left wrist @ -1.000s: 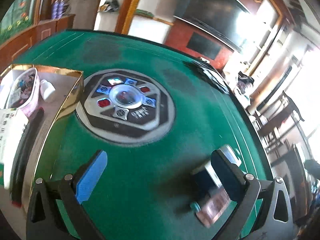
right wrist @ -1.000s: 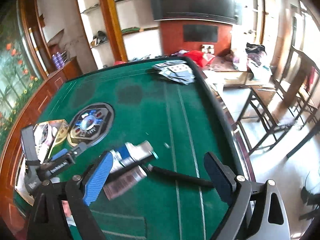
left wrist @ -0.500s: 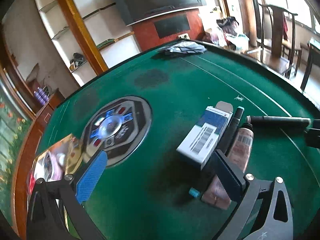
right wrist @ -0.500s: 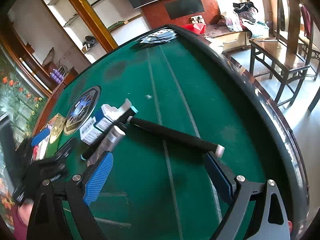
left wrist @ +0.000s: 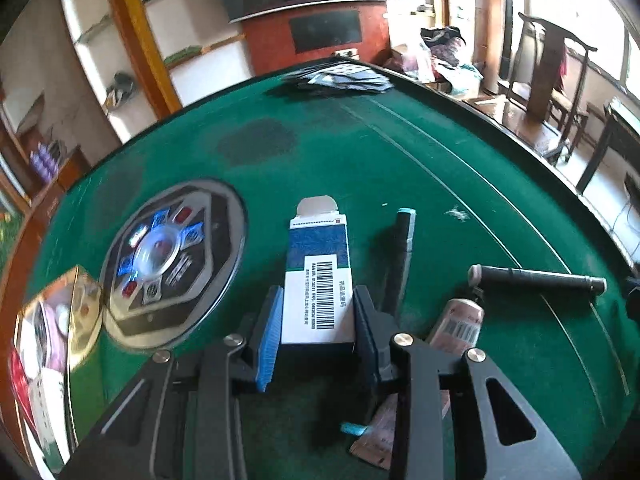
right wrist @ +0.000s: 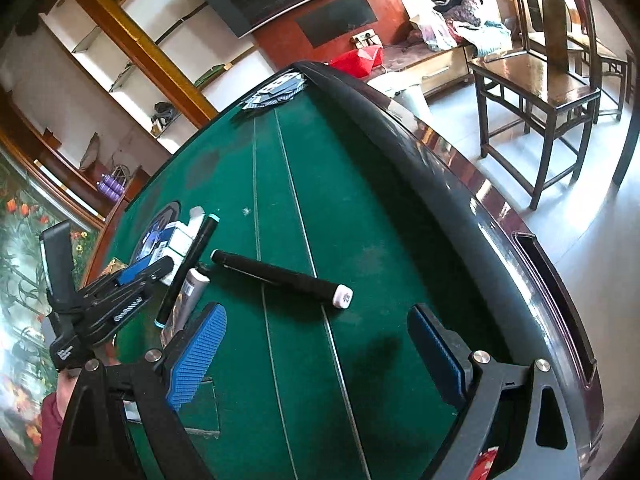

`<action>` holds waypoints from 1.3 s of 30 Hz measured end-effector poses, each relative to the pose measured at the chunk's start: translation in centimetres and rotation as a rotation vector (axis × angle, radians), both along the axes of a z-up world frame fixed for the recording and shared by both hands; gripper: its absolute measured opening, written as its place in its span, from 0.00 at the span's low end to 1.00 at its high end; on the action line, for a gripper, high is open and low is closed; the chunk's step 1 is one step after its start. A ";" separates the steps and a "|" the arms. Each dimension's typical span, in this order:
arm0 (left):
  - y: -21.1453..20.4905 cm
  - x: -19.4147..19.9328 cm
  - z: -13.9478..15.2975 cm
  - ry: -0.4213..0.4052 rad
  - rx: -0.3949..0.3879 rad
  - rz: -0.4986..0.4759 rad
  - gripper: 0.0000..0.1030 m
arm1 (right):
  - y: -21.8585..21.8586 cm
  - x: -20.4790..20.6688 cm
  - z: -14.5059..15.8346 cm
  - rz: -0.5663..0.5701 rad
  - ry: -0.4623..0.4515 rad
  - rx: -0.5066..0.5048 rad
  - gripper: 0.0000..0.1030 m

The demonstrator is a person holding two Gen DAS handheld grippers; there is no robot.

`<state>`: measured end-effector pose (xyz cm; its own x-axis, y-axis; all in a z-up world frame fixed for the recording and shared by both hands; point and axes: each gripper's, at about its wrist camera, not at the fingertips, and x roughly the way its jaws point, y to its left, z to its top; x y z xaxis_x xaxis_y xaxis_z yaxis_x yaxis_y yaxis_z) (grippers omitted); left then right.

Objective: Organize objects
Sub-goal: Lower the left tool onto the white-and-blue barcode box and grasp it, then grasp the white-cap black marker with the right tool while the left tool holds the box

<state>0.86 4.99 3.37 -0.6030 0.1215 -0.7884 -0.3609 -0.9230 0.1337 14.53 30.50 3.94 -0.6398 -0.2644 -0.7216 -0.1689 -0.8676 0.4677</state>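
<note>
My left gripper [left wrist: 318, 330] is shut on a blue-and-white carton [left wrist: 320, 280] with a barcode, which lies on the green felt table [left wrist: 360, 152]. Right of it lie a thin black pen [left wrist: 402, 260] with teal ends, a pink tube [left wrist: 456, 326] and a thick black marker [left wrist: 536, 278]. In the right wrist view my right gripper [right wrist: 316, 350] is open and empty, hovering near the white-capped end of the black marker [right wrist: 276, 274]. The left gripper [right wrist: 136, 276], the carton [right wrist: 176, 242], the pen [right wrist: 188, 268] and the tube [right wrist: 192, 288] show at left.
A gold box [left wrist: 52, 320] holding several items stands at the table's left edge. A round control panel [left wrist: 168, 260] sits in the table's middle. Playing cards [left wrist: 340, 78] are spread at the far edge. The dark table rail [right wrist: 460, 184] runs at right, with wooden chairs [right wrist: 540, 92] beyond.
My left gripper has moved onto the carton and closed on it. My right gripper has moved nearer the black marker and stays open.
</note>
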 end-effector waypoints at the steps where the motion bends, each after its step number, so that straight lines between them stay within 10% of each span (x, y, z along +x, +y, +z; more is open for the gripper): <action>1: -0.7 0.0 0.2 -0.007 0.015 0.016 0.32 | -0.1 0.0 0.0 0.005 -0.002 0.003 0.92; 8: -3.3 0.5 0.0 -0.040 -0.010 0.063 0.33 | -1.4 -0.8 0.2 0.089 -0.015 0.065 0.92; 15: -2.3 -1.2 -1.7 -0.059 -0.055 0.101 0.70 | -4.3 -3.4 1.9 0.246 -0.039 0.245 0.92; 18: -1.7 -1.4 -1.7 -0.017 -0.057 0.096 0.71 | -5.3 -4.9 1.9 0.295 -0.038 0.315 0.92; 20: -2.0 -1.1 -1.6 -0.033 -0.017 0.076 0.56 | -6.0 -6.0 1.5 0.316 -0.044 0.355 0.92; 21: -2.2 -1.1 -1.5 -0.056 0.014 0.068 0.32 | -6.4 -6.5 1.2 0.332 -0.049 0.375 0.92; 27: -4.3 1.7 0.0 -0.048 0.081 0.090 0.32 | -8.0 -7.8 -0.6 0.388 -0.063 0.442 0.86; 33: -6.8 4.9 2.4 -0.048 0.202 0.108 0.32 | -8.7 -8.0 -1.2 0.380 -0.068 0.502 0.66; 39: -7.8 7.8 3.7 -0.022 0.242 0.104 0.32 | -11.4 -7.4 -0.7 0.402 -0.065 0.545 0.16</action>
